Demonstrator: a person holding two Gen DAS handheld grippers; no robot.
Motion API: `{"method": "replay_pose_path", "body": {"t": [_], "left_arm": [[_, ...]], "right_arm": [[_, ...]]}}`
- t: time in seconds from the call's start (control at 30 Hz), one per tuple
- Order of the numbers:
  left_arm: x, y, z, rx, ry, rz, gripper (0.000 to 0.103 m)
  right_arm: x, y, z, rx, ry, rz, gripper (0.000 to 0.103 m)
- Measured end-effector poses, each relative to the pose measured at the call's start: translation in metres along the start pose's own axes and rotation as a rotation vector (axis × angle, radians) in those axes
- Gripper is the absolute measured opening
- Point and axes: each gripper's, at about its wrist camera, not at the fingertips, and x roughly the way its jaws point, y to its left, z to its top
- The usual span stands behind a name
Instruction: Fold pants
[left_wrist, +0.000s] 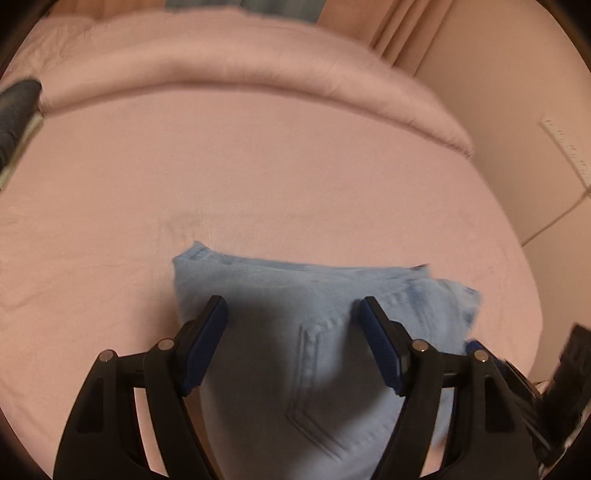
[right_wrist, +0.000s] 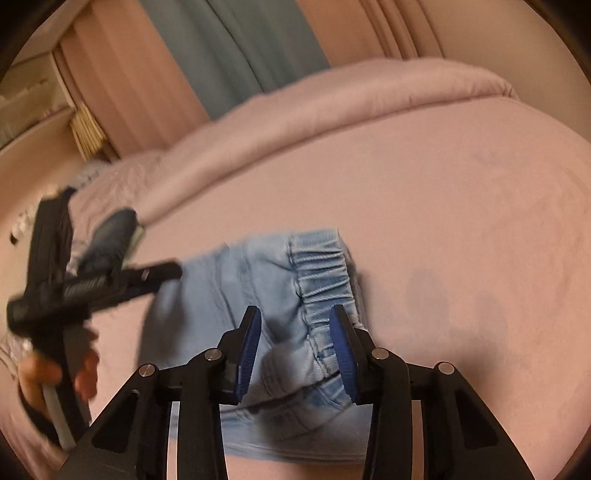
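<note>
The light blue denim pants lie folded into a compact stack on the pink bed sheet. My left gripper is open just above the stack, a back pocket seam showing between its fingers. In the right wrist view the pants show their elastic waistband on the right side. My right gripper is open above the waistband end and holds nothing. The left gripper also shows at the left of the right wrist view, blurred, held in a hand.
A rolled pink duvet runs along the far side of the bed. A dark object lies at the left near the duvet. The bed edge and floor are at the right. Curtains hang behind the bed.
</note>
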Motion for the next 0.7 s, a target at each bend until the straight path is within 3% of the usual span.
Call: {"method": "replay_pose_path", "body": {"t": [0.07,0.23,0.37,0.47,0.6,0.7], "left_arm": [[0.018,0.006,0.002,-0.042,0.050,-0.015,0.075],[0.021,0.008,0.012,-0.049,0.045,-0.037,0.078],[-0.007,0.018,0.012,-0.096,-0.003,-0.073,0.076],[-0.032,0.028,-0.005,-0.093,-0.037,-0.071,0.076],[-0.049,0.043,-0.045,-0.122,-0.019,-0.089,0.076],[-0.051,0.050,-0.075,-0.166,0.015,-0.130,0.076]], "right_arm": [[0.003,-0.005,-0.001,0.000,0.026,0.001,0.041],[0.004,-0.008,-0.001,-0.014,0.049,-0.001,0.037],[-0.014,-0.011,-0.002,0.025,0.021,0.037,0.038],[-0.023,-0.008,0.002,0.038,-0.012,0.069,0.048],[-0.025,0.008,0.009,-0.005,-0.025,0.102,0.048],[-0.011,0.035,0.014,-0.083,0.018,0.149,0.048]]}}
